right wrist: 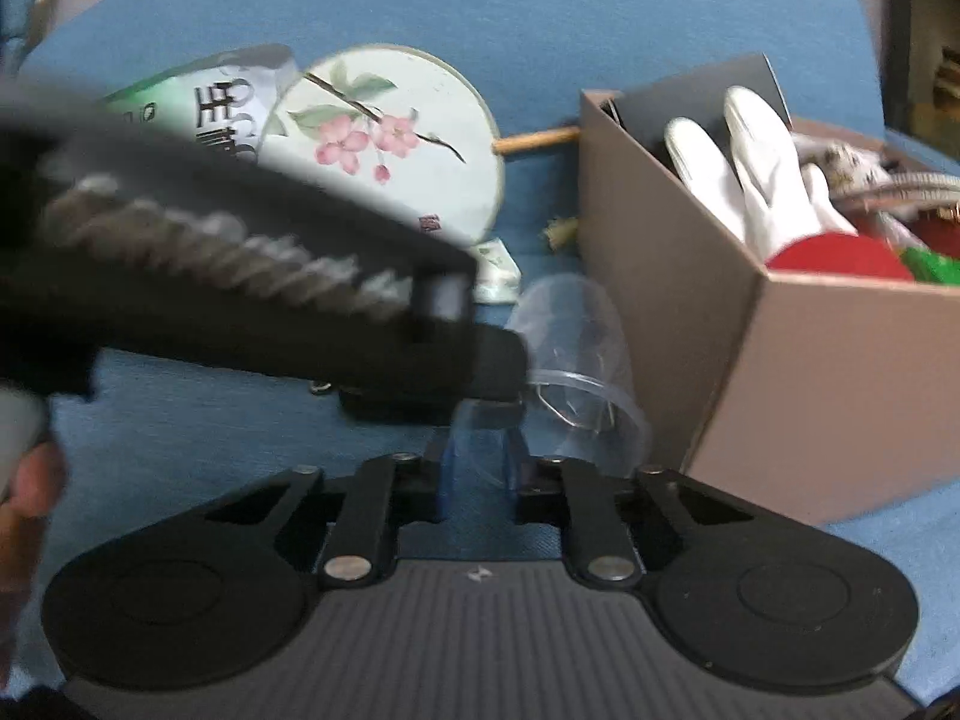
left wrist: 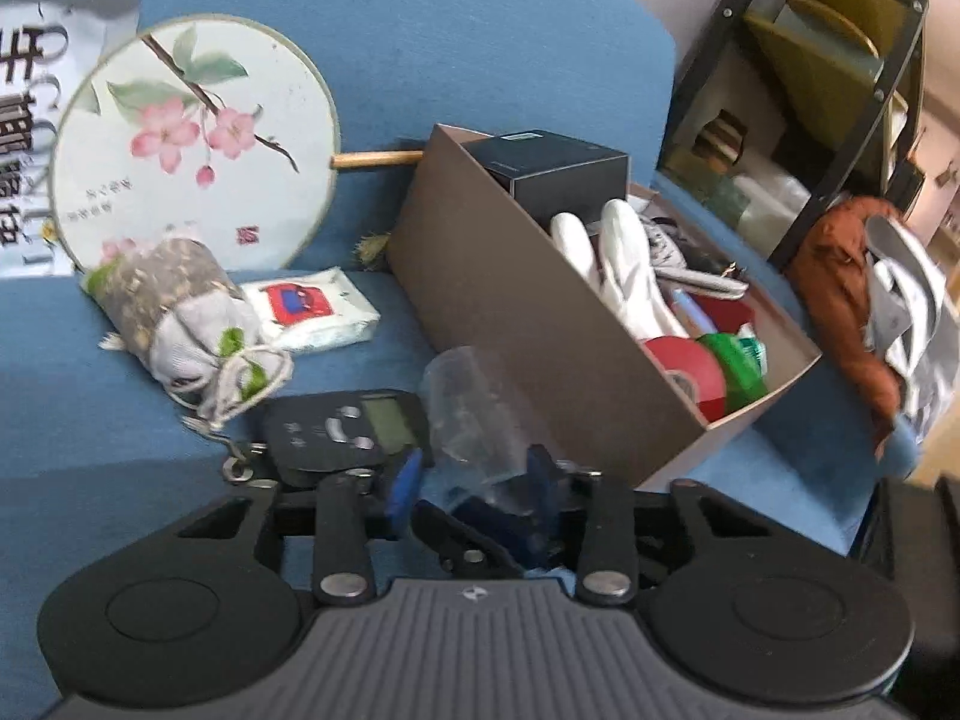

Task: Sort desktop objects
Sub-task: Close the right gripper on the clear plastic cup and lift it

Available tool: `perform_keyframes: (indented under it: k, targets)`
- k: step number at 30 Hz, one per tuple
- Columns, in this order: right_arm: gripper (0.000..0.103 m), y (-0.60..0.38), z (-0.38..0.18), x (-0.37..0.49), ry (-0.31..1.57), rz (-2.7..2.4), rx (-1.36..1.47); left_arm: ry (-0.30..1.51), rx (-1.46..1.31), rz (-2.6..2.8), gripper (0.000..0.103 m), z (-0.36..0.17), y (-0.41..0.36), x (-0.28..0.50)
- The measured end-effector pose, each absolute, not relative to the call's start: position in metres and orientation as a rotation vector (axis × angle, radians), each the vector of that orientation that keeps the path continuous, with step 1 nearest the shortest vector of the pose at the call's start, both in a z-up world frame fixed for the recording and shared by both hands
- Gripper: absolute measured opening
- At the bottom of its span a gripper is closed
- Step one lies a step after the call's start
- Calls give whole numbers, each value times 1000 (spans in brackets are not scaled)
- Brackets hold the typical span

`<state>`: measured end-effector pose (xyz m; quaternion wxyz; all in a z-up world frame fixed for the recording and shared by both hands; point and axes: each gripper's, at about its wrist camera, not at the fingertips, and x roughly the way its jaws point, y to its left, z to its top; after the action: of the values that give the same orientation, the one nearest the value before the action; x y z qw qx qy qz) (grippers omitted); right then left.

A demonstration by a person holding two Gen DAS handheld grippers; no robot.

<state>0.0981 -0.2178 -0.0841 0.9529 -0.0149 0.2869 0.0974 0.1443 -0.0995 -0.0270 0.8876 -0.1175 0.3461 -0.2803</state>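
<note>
On the blue cloth (left wrist: 420, 30), just beside the brown box (left wrist: 510, 300), a clear plastic cup (left wrist: 474, 414) lies on its side, and both grippers have hold of it. No earlier picture is given, so only this much shows: the left gripper (left wrist: 474, 480) has its blue pads narrowed on the cup's rim, next to a small black timer (left wrist: 342, 426). The right gripper (right wrist: 480, 450) has its jaws nearly together — they pinch the thin rim edge of the cup (right wrist: 576, 372), while the left tool crosses that view as a dark blur.

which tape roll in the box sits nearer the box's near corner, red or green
The green tape roll; the red tape roll lies beside it, further from that corner of the box.
</note>
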Motion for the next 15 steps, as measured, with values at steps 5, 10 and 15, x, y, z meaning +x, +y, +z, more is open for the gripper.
perform_keyframes:
  k: [5,10,15]
  targets:
    - [3,-216,-76,86,529,247,-42,707,-188,-614,24,-19,-101,130]
    - [2,-213,-69,65,529,386,-38,698,-149,-608,24,-12,-80,105]
    - [5,-211,-74,44,588,524,-41,710,-133,-534,24,-21,-57,82]
